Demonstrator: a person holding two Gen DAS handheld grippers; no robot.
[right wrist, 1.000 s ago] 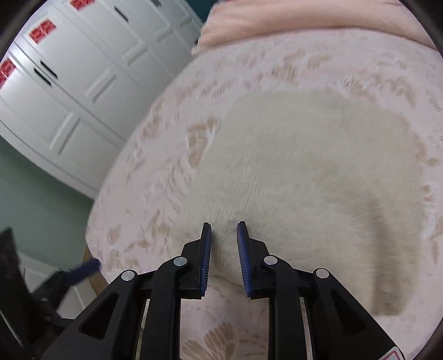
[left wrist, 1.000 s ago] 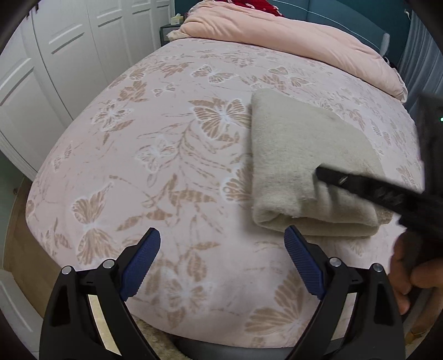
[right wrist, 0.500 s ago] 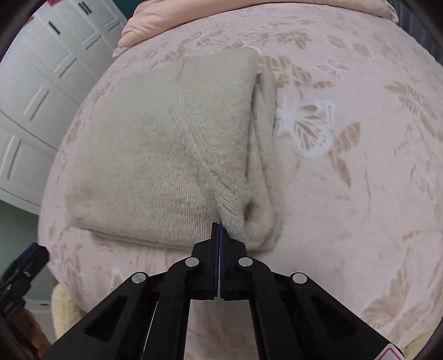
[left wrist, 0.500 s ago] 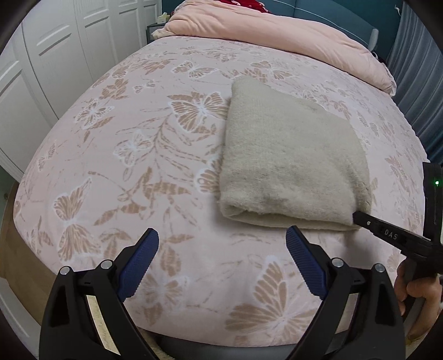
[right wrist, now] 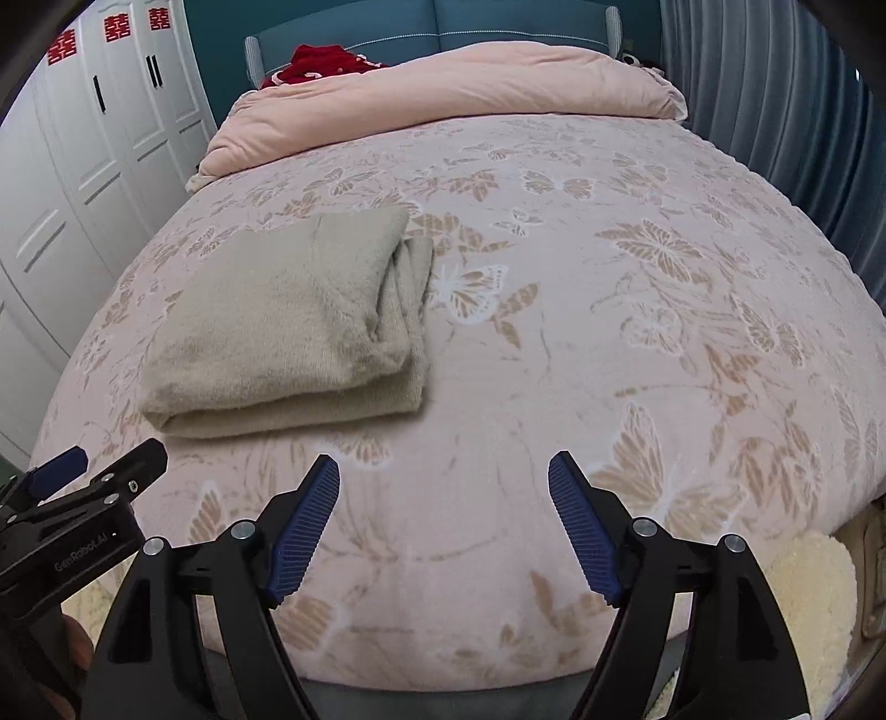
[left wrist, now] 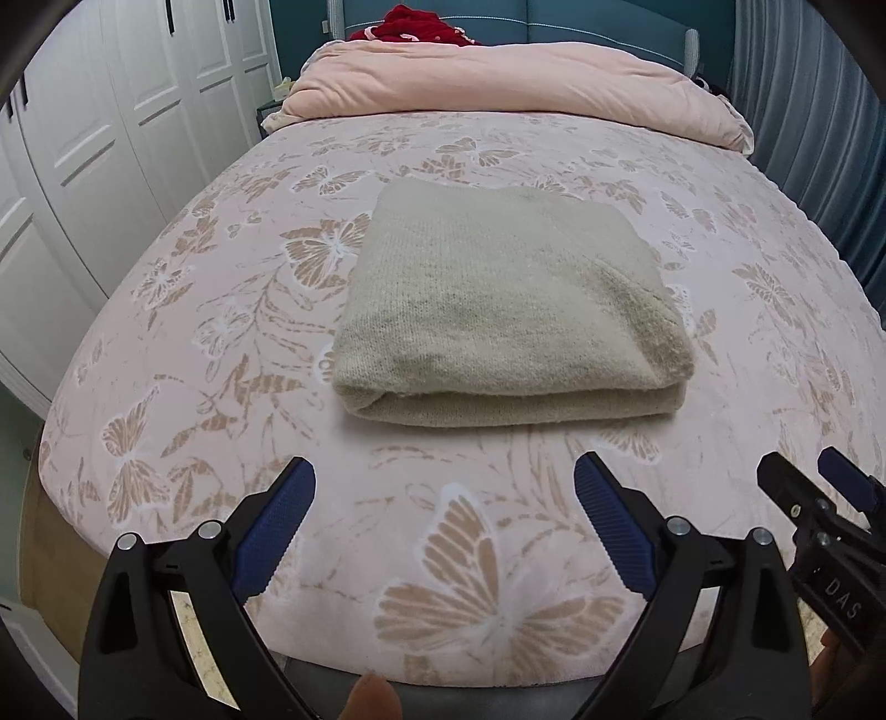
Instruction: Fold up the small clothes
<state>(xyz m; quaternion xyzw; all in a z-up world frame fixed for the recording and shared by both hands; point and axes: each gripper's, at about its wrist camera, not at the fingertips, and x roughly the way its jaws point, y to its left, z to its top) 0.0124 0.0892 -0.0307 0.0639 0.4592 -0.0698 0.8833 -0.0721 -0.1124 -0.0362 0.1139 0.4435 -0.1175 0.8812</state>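
A beige knit garment (left wrist: 504,315) lies folded into a thick rectangle on the pink butterfly bedspread (left wrist: 221,332). It also shows in the right wrist view (right wrist: 288,327), left of centre. My left gripper (left wrist: 443,498) is open and empty, held back near the foot of the bed, clear of the garment. My right gripper (right wrist: 443,487) is open and empty, also near the foot edge, to the right of the garment. Each gripper shows at the edge of the other's view: the right one (left wrist: 814,498), the left one (right wrist: 105,476).
A pink duvet (left wrist: 515,83) is piled at the head of the bed with a red item (left wrist: 410,27) behind it. White wardrobe doors (left wrist: 83,138) stand on the left. Blue-grey curtains (right wrist: 775,99) hang on the right. A cream fluffy rug (right wrist: 808,598) lies by the bed's corner.
My right gripper let go of the garment's corner, opened and drew back to the foot of the bed. My left gripper also pulled back. The garment lies folded and still.
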